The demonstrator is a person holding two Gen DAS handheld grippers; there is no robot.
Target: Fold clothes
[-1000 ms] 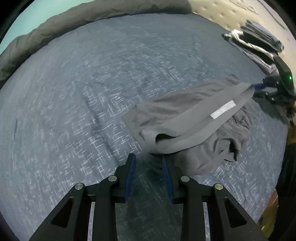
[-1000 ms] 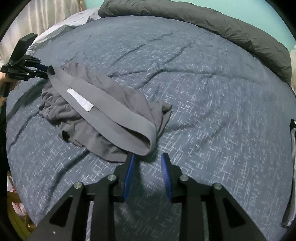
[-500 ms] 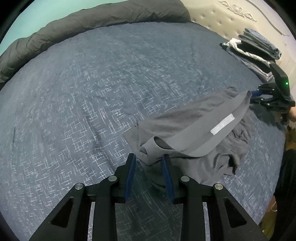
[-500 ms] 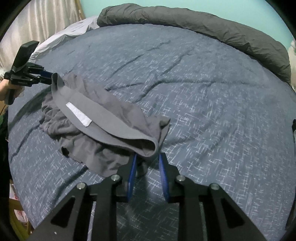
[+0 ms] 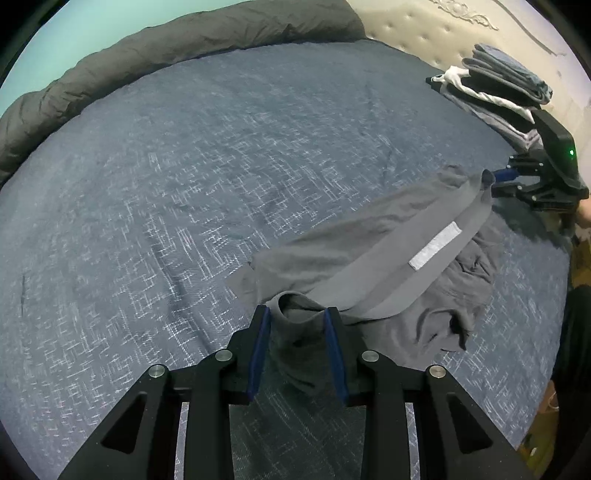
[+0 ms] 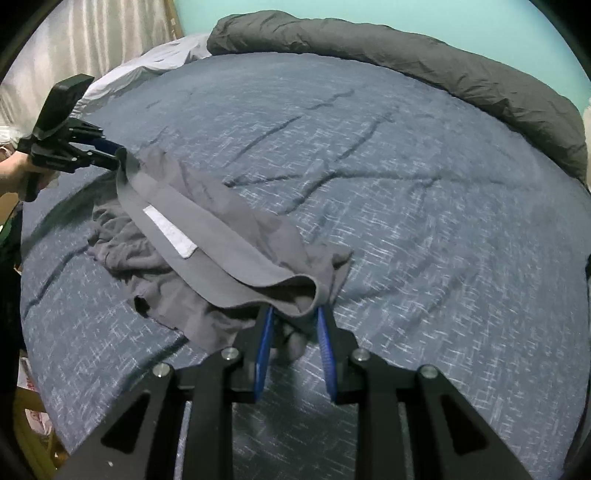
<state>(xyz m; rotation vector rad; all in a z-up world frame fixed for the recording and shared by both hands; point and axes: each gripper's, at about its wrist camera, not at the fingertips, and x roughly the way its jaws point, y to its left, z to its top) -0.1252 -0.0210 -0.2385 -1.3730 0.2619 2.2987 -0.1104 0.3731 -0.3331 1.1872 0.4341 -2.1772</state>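
Scene: a pair of crumpled grey fabric shorts (image 5: 373,284) with a broad, lighter grey elastic waistband (image 5: 424,266) lies on a blue-grey cross-hatched bedspread (image 5: 184,192), toward the near edge of the bed.
Left gripper (image 5: 298,315): black hand-held frame with blue pads, jaws at a narrow gap; one end of the waistband sits bunched between the pads and fills that gap. In the right wrist view the same tool (image 6: 117,158) has its tips gathered on the far corner of the band, and a hand (image 6: 11,177) grips its handle at the frame's edge.
Right gripper (image 6: 295,314): jaws narrow and just closing, the folded end of the waistband (image 6: 207,236) between the blue fingers (image 6: 266,328); the cloth spans the gap and touches both pads. Seen from the left wrist, it (image 5: 493,181) meets the other end of the band.
Garment: the waistband runs taut between the two tools, a white rectangular label (image 5: 436,245) facing up on it; the legs of the shorts lie rumpled beneath.
Surroundings: a dark grey rolled duvet (image 6: 424,62) along the far side of the bed; a stack of folded clothes (image 5: 495,96) near the cream tufted headboard (image 5: 424,22).
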